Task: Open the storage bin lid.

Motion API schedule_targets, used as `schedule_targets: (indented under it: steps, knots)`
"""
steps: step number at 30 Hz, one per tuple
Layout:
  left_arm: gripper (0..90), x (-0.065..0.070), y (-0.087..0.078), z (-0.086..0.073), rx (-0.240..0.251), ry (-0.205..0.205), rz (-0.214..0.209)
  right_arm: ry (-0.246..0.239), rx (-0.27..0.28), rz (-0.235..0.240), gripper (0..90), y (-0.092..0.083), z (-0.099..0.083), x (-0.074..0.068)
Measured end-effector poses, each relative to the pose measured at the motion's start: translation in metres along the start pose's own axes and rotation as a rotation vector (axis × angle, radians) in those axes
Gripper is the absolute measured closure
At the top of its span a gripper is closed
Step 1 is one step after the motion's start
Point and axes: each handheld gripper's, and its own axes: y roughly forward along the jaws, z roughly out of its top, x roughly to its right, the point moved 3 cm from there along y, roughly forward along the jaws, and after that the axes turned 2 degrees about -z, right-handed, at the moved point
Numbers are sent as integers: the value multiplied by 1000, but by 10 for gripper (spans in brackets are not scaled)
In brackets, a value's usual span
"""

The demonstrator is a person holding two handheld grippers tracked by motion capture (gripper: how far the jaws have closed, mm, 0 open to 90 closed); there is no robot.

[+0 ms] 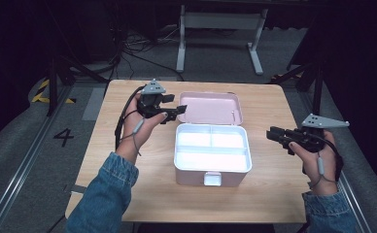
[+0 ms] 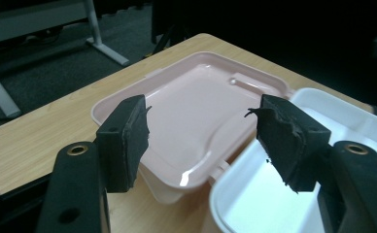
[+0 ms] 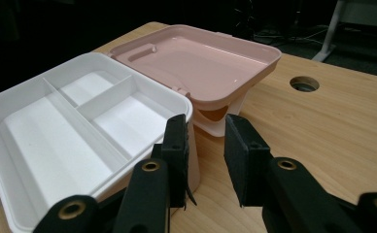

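A pink box [image 1: 213, 167] stands open near the middle of the wooden surface [image 1: 264, 194], its latch toward the near edge. A white tray [image 1: 212, 147] with three compartments sits in its top: two small ones at the far side, one long one at the near side, all bare. The pink lid [image 1: 211, 108] is folded back flat toward the far edge. The left tongs [image 1: 173, 109] hover at the lid's left corner, spread wide and gripping nothing, with the lid between them in the left gripper view. The right tongs [image 1: 272, 134] hang right of the box, apart from it, with a narrow gap and nothing in it.
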Motion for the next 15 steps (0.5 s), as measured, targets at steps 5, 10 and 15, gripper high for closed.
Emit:
schedule_targets:
  steps: [5, 10, 15]
  knots:
    - [350, 13, -29, -6, -16, 44, 9, 12, -1, 0, 711, 2, 1, 5]
    - [340, 28, -53, -25, -52, 94, 16, 15, -6, 1, 703, 1, 2, 6]
    - [340, 28, -74, -50, -49, 37, 41, 26, -16, -1, 699, 1, -1, 9]
